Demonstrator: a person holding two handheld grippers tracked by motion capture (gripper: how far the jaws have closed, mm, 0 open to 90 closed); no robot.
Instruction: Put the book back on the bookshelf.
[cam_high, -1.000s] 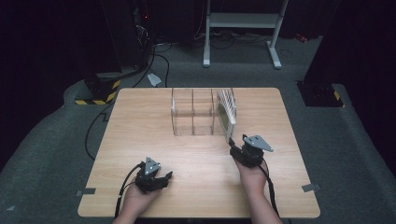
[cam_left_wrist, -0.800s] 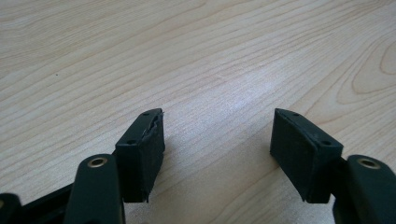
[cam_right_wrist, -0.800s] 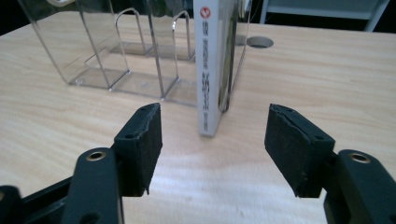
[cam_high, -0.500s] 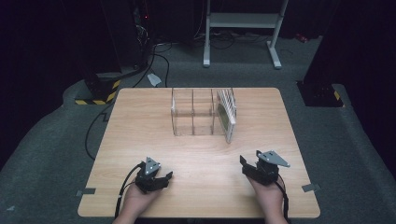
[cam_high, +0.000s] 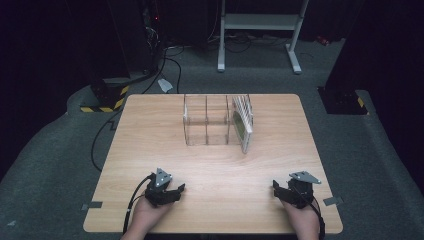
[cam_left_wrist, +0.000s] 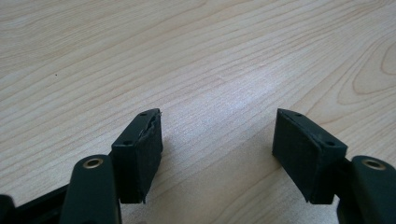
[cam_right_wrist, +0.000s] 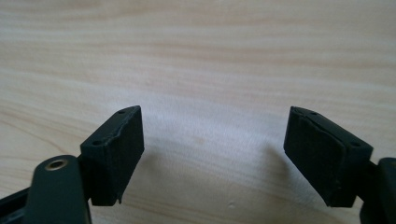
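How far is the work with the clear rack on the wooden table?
Looks done: flat white pieces stand in the right compartment of the clear plastic divided rack. In hand: nothing; the left gripper and right gripper, whose jaws have just been opening, are open over the bare wooden table. Possibly left: the other compartments look empty.
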